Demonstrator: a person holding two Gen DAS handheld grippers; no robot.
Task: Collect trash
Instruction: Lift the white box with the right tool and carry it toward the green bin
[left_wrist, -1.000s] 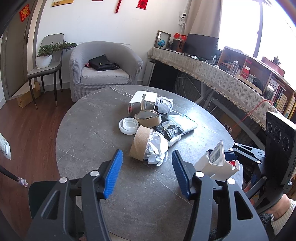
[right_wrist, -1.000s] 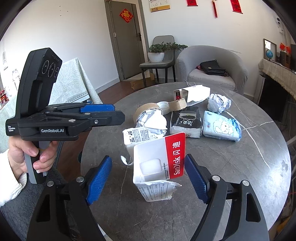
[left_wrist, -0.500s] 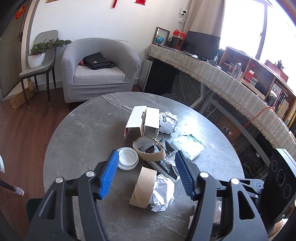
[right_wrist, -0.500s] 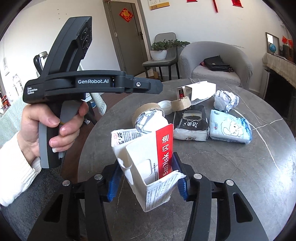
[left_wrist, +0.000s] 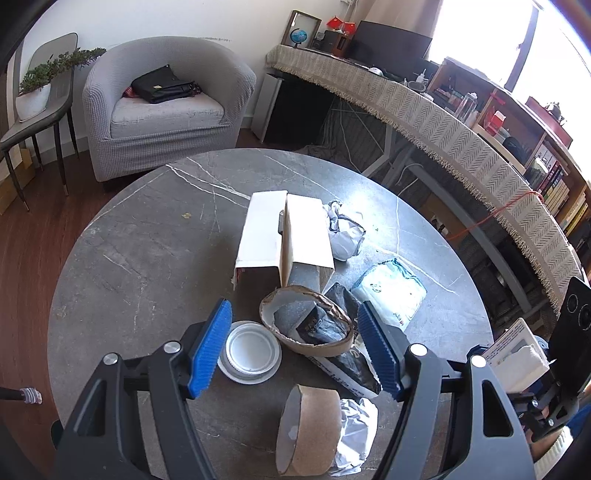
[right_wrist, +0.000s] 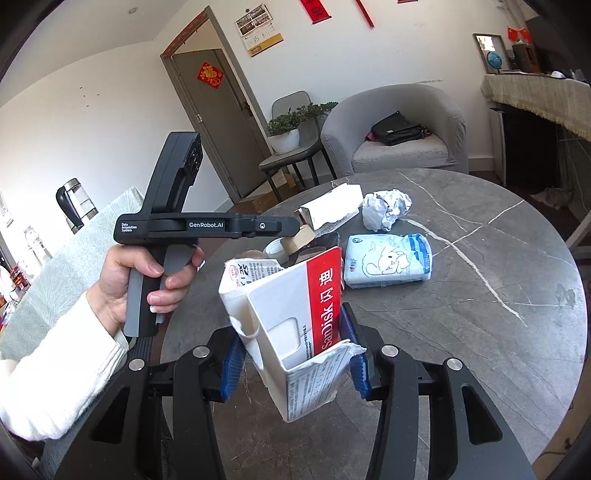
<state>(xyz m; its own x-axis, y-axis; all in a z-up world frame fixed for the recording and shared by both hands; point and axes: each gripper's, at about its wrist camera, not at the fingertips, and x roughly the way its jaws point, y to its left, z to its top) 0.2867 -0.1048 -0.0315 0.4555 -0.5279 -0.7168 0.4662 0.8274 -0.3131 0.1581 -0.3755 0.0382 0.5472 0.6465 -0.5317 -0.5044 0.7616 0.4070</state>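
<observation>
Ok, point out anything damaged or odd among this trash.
The SanDisk box clamped in the right gripper is torn open, its bottom flap ragged. On the table, the empty tape core is squashed oval, resting partly on a black wrapper.

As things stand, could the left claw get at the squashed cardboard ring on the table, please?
Probably yes. The left claw is open and the cardboard ring lies between its blue fingers with nothing above it, though a black wrapper lies underneath.
</observation>
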